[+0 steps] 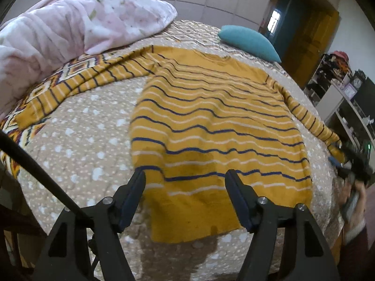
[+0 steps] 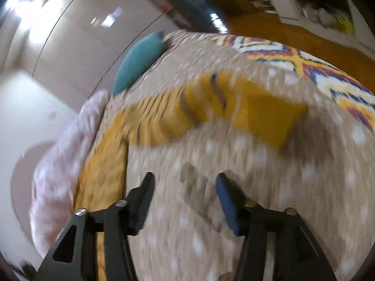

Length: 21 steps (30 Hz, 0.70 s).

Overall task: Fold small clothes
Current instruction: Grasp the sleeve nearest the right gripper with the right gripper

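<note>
— What does the left wrist view give?
— The striped sweater (image 1: 211,121) flat on the bed (image 1: 89,140), mid-frame, left tongs (image 1: 185,175) wide over its hem, empty.
— The right one?
— Blurred (badly): right tongs (image 2: 185,180) wide over bare bedspread, one sleeve (image 2: 234,107) across the centre.

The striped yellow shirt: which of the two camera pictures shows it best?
The left wrist view. There the striped yellow shirt lies spread flat on the bedspread, sharp, with body, hem and both sleeves showing. The right wrist view is blurred and catches only one sleeve and an edge of the body.
</note>
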Motion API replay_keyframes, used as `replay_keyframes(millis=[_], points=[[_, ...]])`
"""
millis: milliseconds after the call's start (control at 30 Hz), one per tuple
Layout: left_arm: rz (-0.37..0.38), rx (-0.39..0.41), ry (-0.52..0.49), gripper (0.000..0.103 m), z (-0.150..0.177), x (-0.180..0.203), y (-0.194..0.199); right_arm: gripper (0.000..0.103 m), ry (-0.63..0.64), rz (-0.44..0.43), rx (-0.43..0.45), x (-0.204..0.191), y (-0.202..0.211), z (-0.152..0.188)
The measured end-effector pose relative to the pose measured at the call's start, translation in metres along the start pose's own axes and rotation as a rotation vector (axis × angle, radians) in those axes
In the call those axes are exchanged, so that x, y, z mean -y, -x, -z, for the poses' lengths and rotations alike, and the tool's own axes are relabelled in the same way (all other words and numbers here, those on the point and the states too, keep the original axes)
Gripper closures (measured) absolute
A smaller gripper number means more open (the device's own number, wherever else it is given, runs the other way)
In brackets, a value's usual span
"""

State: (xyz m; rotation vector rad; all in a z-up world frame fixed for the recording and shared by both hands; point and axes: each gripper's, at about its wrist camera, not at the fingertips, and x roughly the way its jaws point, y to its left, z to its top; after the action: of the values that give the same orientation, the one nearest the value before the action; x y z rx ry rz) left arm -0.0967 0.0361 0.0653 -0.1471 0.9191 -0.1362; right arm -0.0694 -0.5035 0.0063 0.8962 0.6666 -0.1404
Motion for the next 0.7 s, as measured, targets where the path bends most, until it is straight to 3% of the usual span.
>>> replay_keyframes(millis=[100, 167, 200, 333, 400, 500, 700], points=[[-0.008, -0.016, -0.027, 0.034, 0.0, 0.008, -0.008, 0.038, -0.094, 0.006, 0.04, 0.012, -0.015, -0.03], [-0.013, -0.03, -0.047, 0.034, -0.002, 0.014, -0.012, 0.083, -0.112, -0.014, 0.021, 0.015, -0.021, -0.051], [-0.012, -0.033, -0.053, 0.034, -0.004, 0.015, -0.013, 0.095, -0.101, -0.017, 0.028, 0.012, -0.017, -0.063], [-0.011, -0.034, -0.042, 0.034, -0.008, 0.018, -0.019, 0.094, -0.049, -0.023, 0.163, -0.001, 0.026, -0.101], [0.001, -0.049, -0.029, 0.034, -0.008, 0.018, -0.025, 0.09, -0.066, 0.041, 0.214, 0.006, 0.045, -0.108], [0.025, -0.083, -0.015, 0.034, -0.007, 0.018, -0.036, 0.043, -0.073, 0.163, 0.253, 0.021, 0.066, -0.103], [0.03, -0.098, -0.042, 0.034, -0.006, 0.025, -0.042, 0.043, -0.048, 0.041, 0.128, 0.028, 0.065, -0.074]])
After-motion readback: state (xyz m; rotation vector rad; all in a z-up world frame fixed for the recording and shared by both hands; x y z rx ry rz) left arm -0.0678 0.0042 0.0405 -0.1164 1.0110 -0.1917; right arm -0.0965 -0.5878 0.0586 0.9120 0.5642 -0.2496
